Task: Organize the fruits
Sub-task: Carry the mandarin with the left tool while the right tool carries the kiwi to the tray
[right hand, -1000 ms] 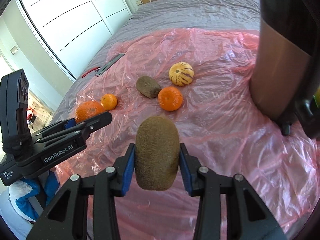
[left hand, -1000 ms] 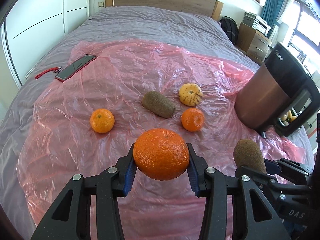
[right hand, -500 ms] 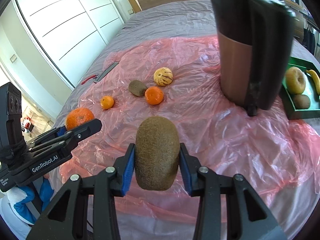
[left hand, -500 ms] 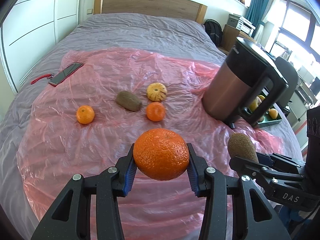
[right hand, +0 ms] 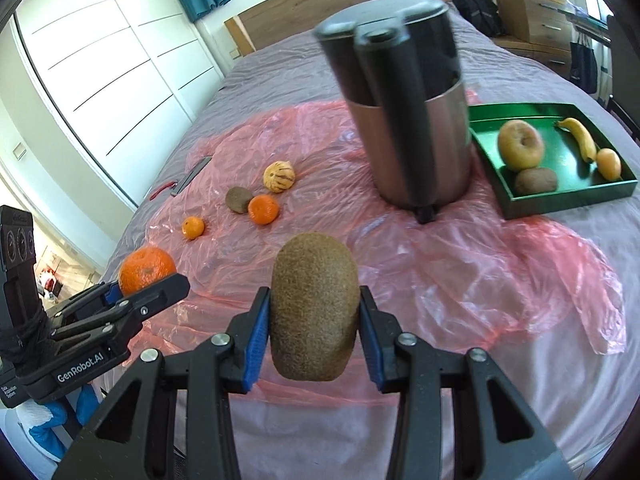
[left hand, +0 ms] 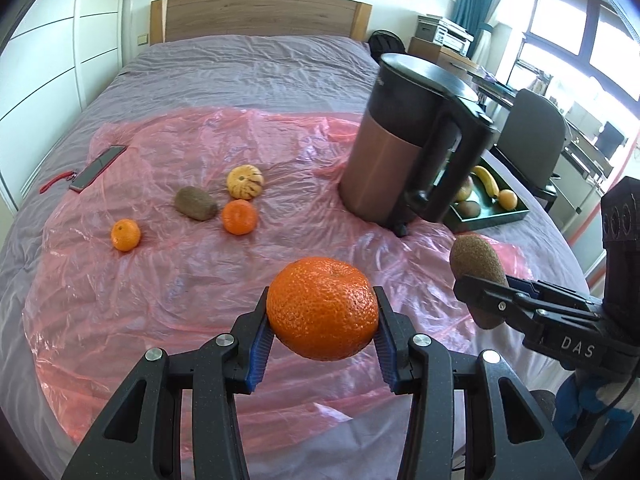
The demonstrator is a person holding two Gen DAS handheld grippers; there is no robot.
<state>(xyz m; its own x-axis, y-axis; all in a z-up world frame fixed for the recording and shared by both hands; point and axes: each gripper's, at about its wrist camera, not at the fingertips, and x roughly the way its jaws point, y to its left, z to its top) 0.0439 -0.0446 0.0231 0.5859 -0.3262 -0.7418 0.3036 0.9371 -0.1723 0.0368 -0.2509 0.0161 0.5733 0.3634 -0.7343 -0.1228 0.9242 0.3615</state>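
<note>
My left gripper (left hand: 322, 344) is shut on a large orange (left hand: 322, 307), held above the near edge of the pink plastic sheet (left hand: 192, 280). My right gripper (right hand: 314, 332) is shut on a brown kiwi (right hand: 314, 304), held above the sheet's front. On the sheet lie a small orange (left hand: 125, 234), a kiwi (left hand: 196, 203), a mid-size orange (left hand: 239, 217) and a striped yellow fruit (left hand: 245, 176). A green tray (right hand: 560, 200) at the right holds an apple (right hand: 520, 145), a kiwi (right hand: 535, 181), a banana (right hand: 579, 136) and a small orange fruit (right hand: 609, 163).
A tall copper and black kettle (right hand: 412, 112) stands between the loose fruit and the tray. A phone (left hand: 98, 168) with a red strap lies at the sheet's far left. The grey bed (left hand: 248, 68) stretches to a wooden headboard. A chair (left hand: 532, 128) stands right of the bed.
Both grippers have pulled back and risen with their fruit. The loose fruit now looks smaller and farther off, and the kettle and the green tray have come fully into view.
</note>
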